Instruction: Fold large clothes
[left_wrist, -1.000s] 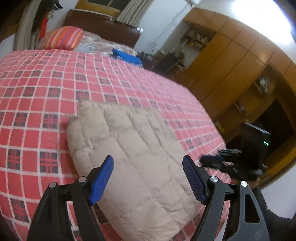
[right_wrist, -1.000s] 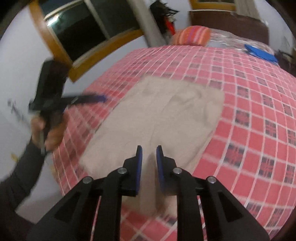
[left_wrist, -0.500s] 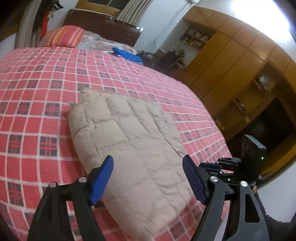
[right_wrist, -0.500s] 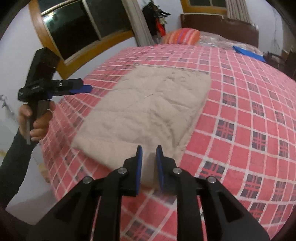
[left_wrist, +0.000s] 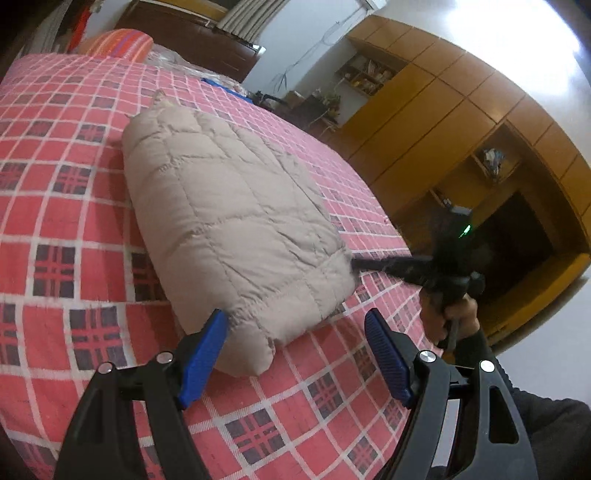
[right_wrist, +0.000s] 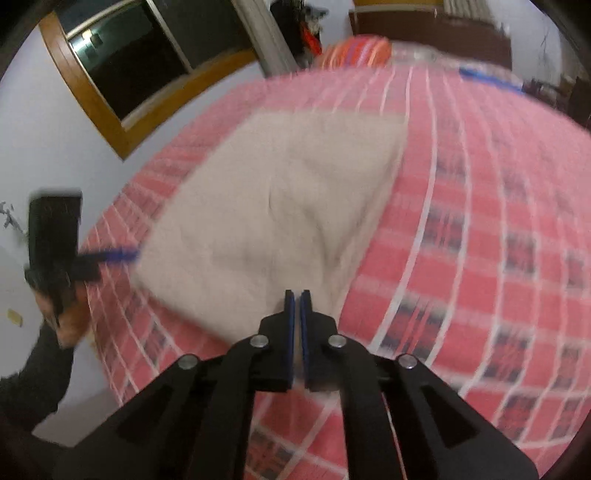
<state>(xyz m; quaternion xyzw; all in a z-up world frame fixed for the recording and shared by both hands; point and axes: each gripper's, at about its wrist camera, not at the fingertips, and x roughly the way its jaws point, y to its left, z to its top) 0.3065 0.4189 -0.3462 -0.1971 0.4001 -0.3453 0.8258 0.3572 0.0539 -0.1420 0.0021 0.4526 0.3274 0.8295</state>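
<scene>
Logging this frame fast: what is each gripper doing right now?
Left gripper: open, holding nothing, at the near corner of the folded beige padded garment.
Right gripper: jaws nearly closed at the garment's edge; grip cannot be told.

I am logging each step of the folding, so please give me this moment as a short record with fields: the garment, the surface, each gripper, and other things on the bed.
garment: beige quilted jacket, folded into a thick rectangle
surface: red checked bedcover
left gripper: open, at the jacket's near corner
right gripper: nearly closed at the jacket's near edge; grip unclear, view blurred
other things: striped pillow and blue item at the far end
</scene>
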